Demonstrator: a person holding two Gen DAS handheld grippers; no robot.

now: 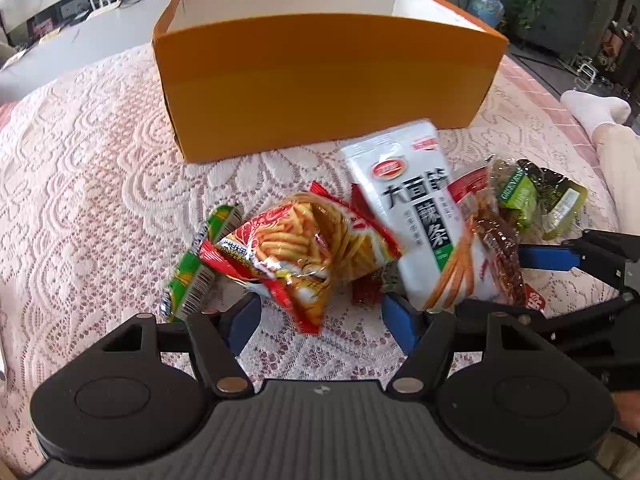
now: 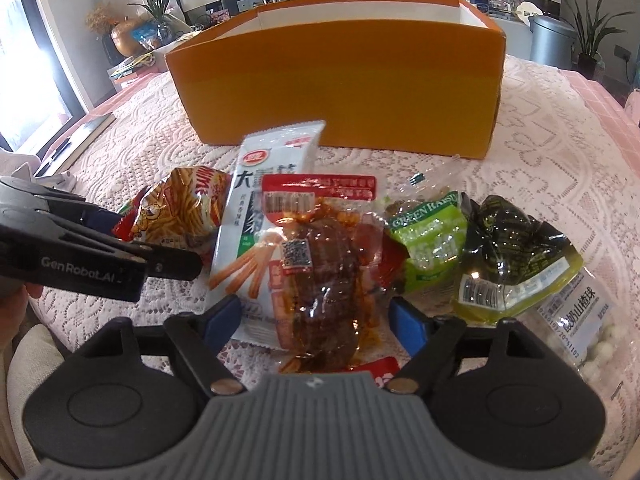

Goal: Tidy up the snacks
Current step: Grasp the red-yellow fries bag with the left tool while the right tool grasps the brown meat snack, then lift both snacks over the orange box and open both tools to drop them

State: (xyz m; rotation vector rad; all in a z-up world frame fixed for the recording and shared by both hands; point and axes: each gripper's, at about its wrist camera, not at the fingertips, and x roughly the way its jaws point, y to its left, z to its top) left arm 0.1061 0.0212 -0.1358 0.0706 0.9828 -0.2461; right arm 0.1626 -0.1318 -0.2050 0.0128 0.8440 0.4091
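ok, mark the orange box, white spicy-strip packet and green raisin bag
orange box [image 1: 328, 88], left wrist view, front wall.
white spicy-strip packet [image 1: 404, 204], left wrist view, printed middle.
green raisin bag [image 2: 434, 236], right wrist view, label face.

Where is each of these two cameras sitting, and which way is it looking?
Left wrist view: sits on the left gripper, looking down past its open blue fingers at the chip bag; a socked foot shows at right.
Right wrist view: sits on the right gripper, over the clear red-sauce packet; the left gripper crosses its left edge.
Both share the orange box, white pouch, green raisin bag and lace cloth.
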